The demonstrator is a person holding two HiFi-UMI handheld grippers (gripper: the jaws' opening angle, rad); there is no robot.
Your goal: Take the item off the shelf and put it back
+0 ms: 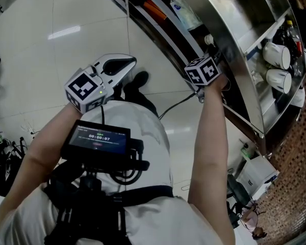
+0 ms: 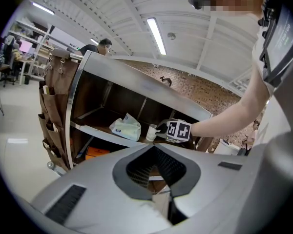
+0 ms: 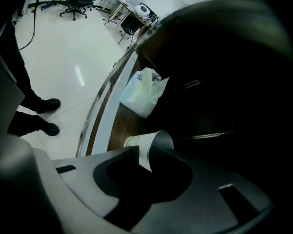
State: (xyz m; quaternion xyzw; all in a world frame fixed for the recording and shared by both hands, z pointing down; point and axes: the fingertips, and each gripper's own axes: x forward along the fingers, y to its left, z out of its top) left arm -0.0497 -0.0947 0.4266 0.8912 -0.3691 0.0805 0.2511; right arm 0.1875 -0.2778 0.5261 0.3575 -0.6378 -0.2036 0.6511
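A white paper cup (image 3: pixel 147 141) leans tilted on the dark middle board of a metal shelf cart (image 3: pixel 118 123). My right gripper (image 3: pixel 143 152) reaches in under the upper tier and is shut on the cup's wall at the rim. The left gripper view shows that same cup (image 2: pixel 151 132) just ahead of the right gripper (image 2: pixel 159 129) and its marker cube. From the head view the right gripper (image 1: pixel 212 52) disappears under the shelf's steel top (image 1: pixel 229 19). My left gripper (image 2: pixel 154 146) is shut and empty, held back near my chest (image 1: pixel 128 63), away from the cart.
A soft tissue pack (image 3: pixel 144 91) lies on the same board beyond the cup. Two white mugs (image 1: pixel 277 65) sit on a tier to the right. A brown pocket organizer (image 2: pixel 56 106) hangs on the cart's end. A white box (image 1: pixel 257 173) stands on the floor.
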